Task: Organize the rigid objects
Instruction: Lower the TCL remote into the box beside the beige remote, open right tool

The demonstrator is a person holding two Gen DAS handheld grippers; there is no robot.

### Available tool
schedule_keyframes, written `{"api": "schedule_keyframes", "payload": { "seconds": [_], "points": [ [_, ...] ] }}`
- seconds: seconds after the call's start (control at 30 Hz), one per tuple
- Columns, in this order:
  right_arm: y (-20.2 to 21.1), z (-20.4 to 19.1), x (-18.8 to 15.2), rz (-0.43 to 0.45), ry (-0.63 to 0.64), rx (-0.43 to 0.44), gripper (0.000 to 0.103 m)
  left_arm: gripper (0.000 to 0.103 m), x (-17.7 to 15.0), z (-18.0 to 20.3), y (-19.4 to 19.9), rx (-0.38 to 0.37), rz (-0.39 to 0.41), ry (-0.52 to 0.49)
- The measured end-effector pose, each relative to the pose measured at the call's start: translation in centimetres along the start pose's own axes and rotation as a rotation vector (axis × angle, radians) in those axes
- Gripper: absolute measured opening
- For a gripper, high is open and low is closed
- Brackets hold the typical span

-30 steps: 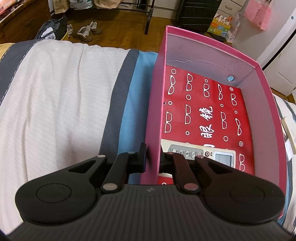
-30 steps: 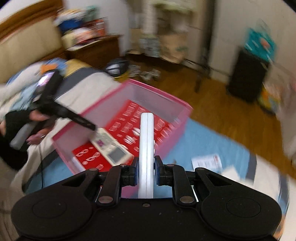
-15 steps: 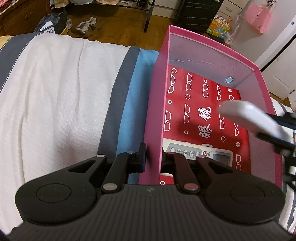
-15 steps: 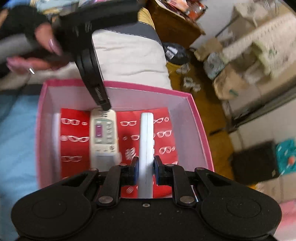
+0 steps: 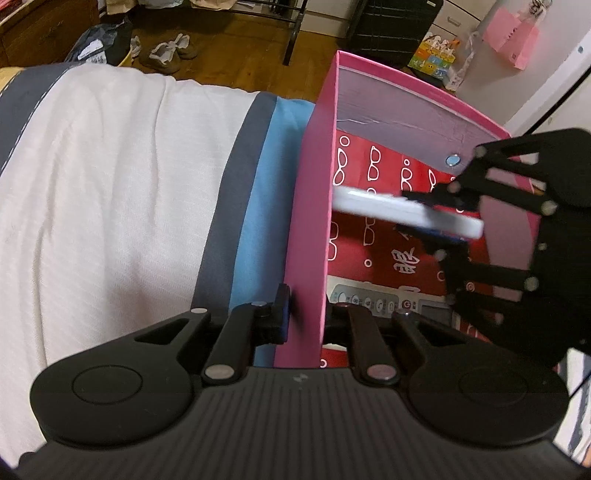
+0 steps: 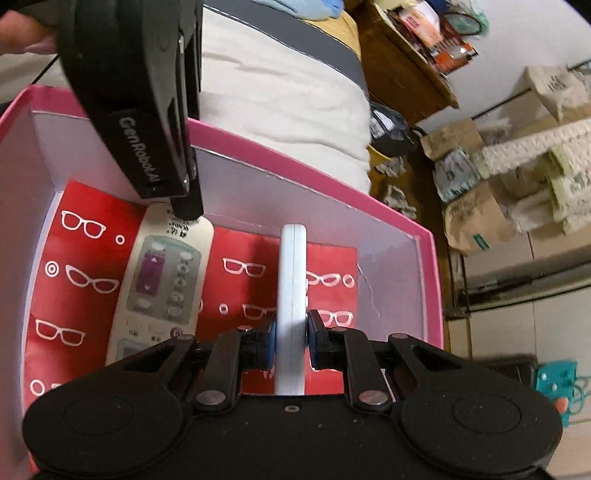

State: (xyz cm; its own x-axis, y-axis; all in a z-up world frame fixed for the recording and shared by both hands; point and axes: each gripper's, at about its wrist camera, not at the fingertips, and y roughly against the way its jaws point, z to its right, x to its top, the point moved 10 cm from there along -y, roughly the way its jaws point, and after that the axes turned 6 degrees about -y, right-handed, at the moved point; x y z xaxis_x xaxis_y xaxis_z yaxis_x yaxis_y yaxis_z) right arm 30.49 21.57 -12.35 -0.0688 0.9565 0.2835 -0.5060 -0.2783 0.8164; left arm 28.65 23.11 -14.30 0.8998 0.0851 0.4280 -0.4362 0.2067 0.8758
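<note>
A pink box [image 5: 310,206] with a red glasses-print floor stands on the bed; it also shows in the right wrist view [image 6: 314,173]. My left gripper [image 5: 306,314] is shut on the box's left wall, one finger on each side. A beige remote [image 6: 162,288] lies flat on the box floor, also seen in the left wrist view [image 5: 376,301]. My right gripper [image 6: 290,338] is shut on a white remote [image 6: 293,291], held on edge inside the box above the floor. In the left wrist view the white remote [image 5: 399,212] hovers level across the box.
The box rests on a white, grey and blue striped bedspread [image 5: 110,192]. Beyond the bed are a wood floor with shoes [image 5: 166,55], a black cabinet [image 5: 391,26], a wooden nightstand [image 6: 402,62] and stacked cardboard boxes [image 6: 509,173].
My right gripper has carried the white remote over the box and lowered it inside, beside the beige remote. My left gripper keeps its hold on the box wall.
</note>
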Motion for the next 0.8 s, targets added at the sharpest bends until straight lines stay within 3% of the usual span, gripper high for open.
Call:
{"api": "schedule_keyframes", "payload": {
  "seconds": [0.37, 0.4, 0.47, 0.5, 0.6, 0.7, 0.8],
  "points": [
    [-1.4, -0.8, 0.2, 0.03, 0.025, -0.017, 0.018, 0.012, 0.0, 0.1, 0.0, 0.0, 0.001, 0.0],
    [-1.3, -0.8, 0.3, 0.042, 0.017, -0.012, 0.02, 0.012, 0.0, 0.2, 0.0, 0.001, 0.004, -0.007],
    [-0.8, -0.7, 0.5, 0.056, -0.023, 0.023, 0.037, 0.012, 0.0, 0.2, 0.0, 0.004, 0.005, -0.013],
    [-0.4, -0.7, 0.5, 0.062, -0.057, 0.054, 0.044, 0.012, 0.0, 0.2, 0.0, 0.003, 0.005, -0.012],
    [0.3, -0.2, 0.4, 0.062, -0.18, 0.122, 0.045, 0.012, -0.1, 0.1, 0.0, 0.0, 0.004, -0.007],
    [1.4, 1.5, -0.2, 0.067, -0.33, 0.1, 0.046, 0.012, 0.0, 0.0, 0.0, -0.004, 0.001, -0.003],
    [3.8, 3.7, -1.4, 0.095, -0.559, 0.152, 0.046, 0.012, 0.0, -0.1, 0.1, -0.009, 0.003, 0.003]
  ]
}}
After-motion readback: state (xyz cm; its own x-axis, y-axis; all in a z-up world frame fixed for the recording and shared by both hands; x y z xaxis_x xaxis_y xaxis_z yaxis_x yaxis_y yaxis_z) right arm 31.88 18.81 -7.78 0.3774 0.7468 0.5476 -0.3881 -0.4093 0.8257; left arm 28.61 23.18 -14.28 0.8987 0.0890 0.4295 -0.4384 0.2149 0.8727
